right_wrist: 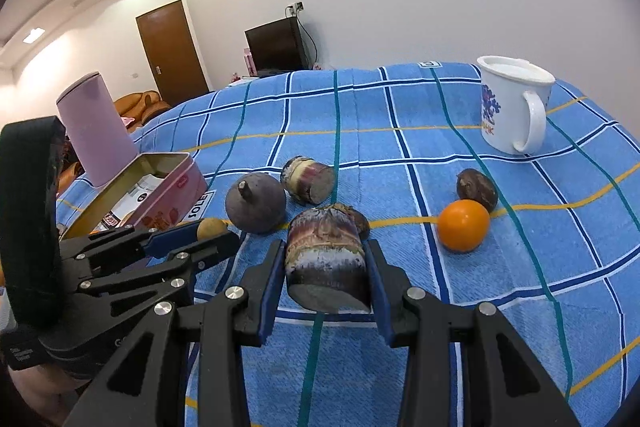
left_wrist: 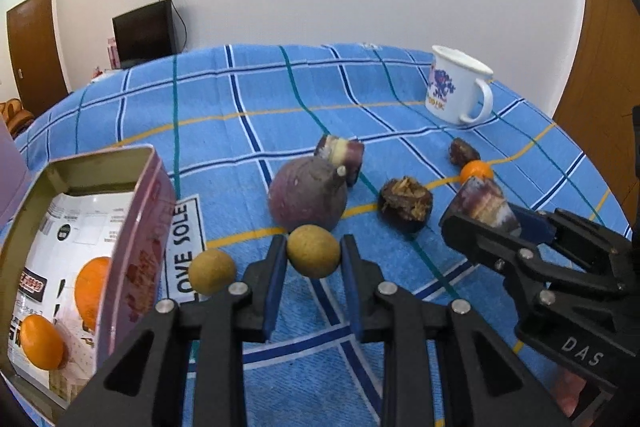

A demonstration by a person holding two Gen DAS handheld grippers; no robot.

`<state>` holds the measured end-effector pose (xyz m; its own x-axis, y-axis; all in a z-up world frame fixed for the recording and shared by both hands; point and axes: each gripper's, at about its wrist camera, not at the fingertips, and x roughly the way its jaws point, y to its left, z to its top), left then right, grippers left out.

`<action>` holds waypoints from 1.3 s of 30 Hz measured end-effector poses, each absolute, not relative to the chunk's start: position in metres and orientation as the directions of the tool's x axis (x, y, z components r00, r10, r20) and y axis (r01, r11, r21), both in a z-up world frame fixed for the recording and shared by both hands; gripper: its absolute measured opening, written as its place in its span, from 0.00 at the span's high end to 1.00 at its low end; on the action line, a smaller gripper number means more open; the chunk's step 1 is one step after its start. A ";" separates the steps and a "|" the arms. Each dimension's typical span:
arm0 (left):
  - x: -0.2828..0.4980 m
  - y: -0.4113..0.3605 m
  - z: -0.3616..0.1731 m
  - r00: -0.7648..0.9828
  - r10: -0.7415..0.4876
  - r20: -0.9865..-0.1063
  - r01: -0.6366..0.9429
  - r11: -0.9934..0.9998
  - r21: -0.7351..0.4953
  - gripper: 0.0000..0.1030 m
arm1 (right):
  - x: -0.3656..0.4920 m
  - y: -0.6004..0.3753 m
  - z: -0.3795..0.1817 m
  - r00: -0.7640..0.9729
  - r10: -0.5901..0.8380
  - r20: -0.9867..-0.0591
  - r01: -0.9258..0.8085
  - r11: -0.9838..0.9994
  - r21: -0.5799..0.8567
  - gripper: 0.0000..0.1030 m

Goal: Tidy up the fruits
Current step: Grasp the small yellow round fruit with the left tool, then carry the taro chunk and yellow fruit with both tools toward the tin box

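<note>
Left tongs (left_wrist: pixel 313 259) were closed on a small tan round fruit (left_wrist: pixel 313 251), pads on its two sides, just in front of the big purple round fruit (left_wrist: pixel 307 198) taken here as landmark. A second tan fruit (left_wrist: pixel 211 271) lay to the landmark's near left, beside the open pink tin (left_wrist: pixel 152 211), which already held orange fruits (left_wrist: pixel 42 341).

Right tongs (right_wrist: pixel 326 267) were clamped on a short sugarcane piece (right_wrist: pixel 326 259), its cut end facing the camera, to the right of the landmark and slightly nearer. Another cane piece (right_wrist: pixel 308 179) lay just behind the landmark. A small orange (right_wrist: pixel 464 225) and a dark brown chestnut-like fruit (right_wrist: pixel 477 189) sat farther right, touching or nearly so. The white mug (right_wrist: pixel 514 105) stood well beyond, on the blue checked cloth (right_wrist: pixel 400 155) over the worktop.

Judgement: tan fruit looked light, thin-shelled, round, prone to roll or squirt out; hold across its widest girth, gently. Cane seemed stiff, heavier, waxy; a firm grip mid-length on its curved sides should serve.
</note>
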<state>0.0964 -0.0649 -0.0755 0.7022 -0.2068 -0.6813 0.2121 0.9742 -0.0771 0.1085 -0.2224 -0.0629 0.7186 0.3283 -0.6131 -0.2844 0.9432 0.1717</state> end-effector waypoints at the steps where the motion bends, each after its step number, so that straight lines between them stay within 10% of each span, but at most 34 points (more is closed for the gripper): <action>1: 0.095 -0.065 -0.074 0.710 -0.201 -0.675 0.209 0.975 -0.071 0.72 | 0.108 -0.222 -0.063 0.720 0.328 -0.611 -0.286 0.943 0.170 0.60; 39: 0.061 -0.060 -0.051 0.854 -0.148 -0.499 0.166 0.986 -0.009 0.72 | 0.085 -0.223 -0.049 0.787 0.368 -0.495 -0.341 0.928 0.149 0.60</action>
